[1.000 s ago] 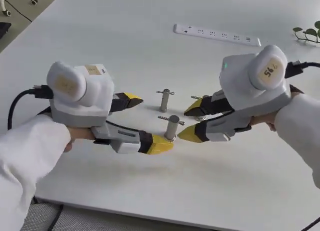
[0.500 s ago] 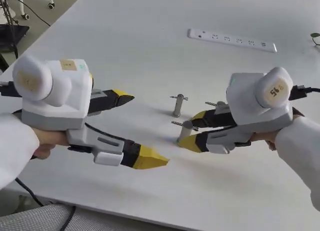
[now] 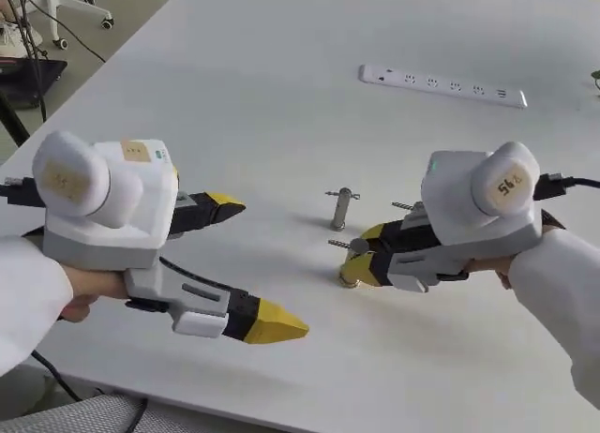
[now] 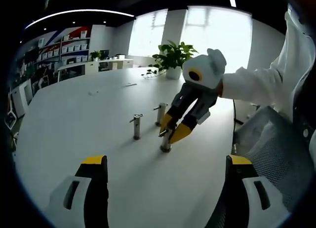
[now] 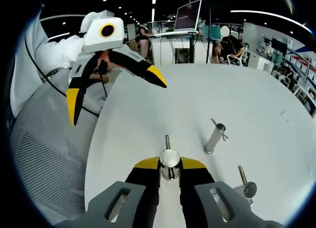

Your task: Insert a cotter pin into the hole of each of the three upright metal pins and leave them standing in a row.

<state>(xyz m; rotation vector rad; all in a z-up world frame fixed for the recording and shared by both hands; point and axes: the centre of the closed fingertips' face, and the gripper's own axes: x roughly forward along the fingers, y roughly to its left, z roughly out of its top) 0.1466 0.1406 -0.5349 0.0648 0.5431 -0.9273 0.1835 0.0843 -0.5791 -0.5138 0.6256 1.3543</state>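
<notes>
Three upright metal pins stand on the white table [image 3: 281, 96], each with a cotter pin through its top. My right gripper [image 3: 357, 266] is shut on the nearest pin [image 3: 356, 247]; in the right gripper view its yellow-tipped jaws clamp that pin [image 5: 169, 158] just below the head. The middle pin [image 3: 342, 206] stands free beyond it, and the third pin [image 3: 412, 209] sits partly hidden behind the right gripper. My left gripper [image 3: 253, 264] hangs open to the left, well apart from the pins; in its own view its jaws [image 4: 165, 161] hold nothing.
A white power strip [image 3: 441, 84] lies at the far side of the table. A mesh chair [image 5: 44, 139] stands by the near table edge. Office chairs and cables are on the floor at the upper left.
My left gripper has drawn back to the left, away from the nearest pin. My right gripper has gone from open around that pin to shut on it.
</notes>
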